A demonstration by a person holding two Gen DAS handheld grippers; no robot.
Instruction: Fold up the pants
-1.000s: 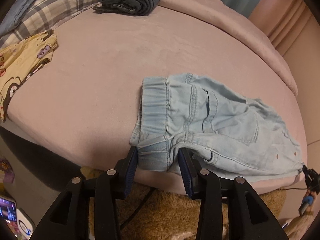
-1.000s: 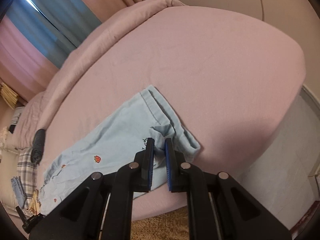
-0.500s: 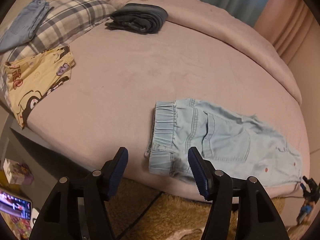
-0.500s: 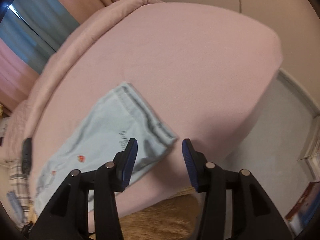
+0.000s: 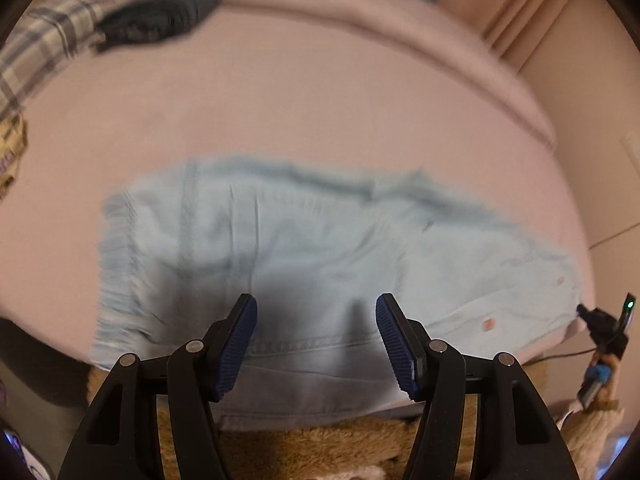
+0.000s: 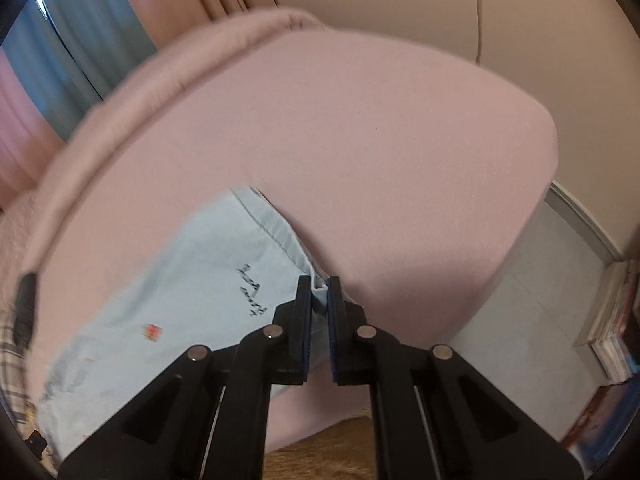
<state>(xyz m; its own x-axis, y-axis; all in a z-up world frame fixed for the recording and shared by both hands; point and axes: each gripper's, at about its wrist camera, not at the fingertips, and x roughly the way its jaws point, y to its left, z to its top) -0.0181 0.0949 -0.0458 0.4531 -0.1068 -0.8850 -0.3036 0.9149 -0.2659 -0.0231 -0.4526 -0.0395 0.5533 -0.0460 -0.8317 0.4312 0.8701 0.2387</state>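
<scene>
Lying flat along the near edge of the pink bed (image 5: 320, 100), the pale blue denim pants (image 5: 320, 248) are not yet folded crosswise. Right hand-held gripper (image 6: 319, 300) is closing on the hem; left hand-held gripper (image 5: 316, 320) is spread above the cloth.

right gripper (image 6: 319, 300) jaws closing, seemingly pinching pants (image 6: 192, 280) hem

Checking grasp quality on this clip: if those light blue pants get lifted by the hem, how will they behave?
Probably floppy: the pants lie flat and creased on the bed. Lifted where the right gripper is closing on the hem, the rest would likely sag. Thin fabric suggests they are light.
</scene>
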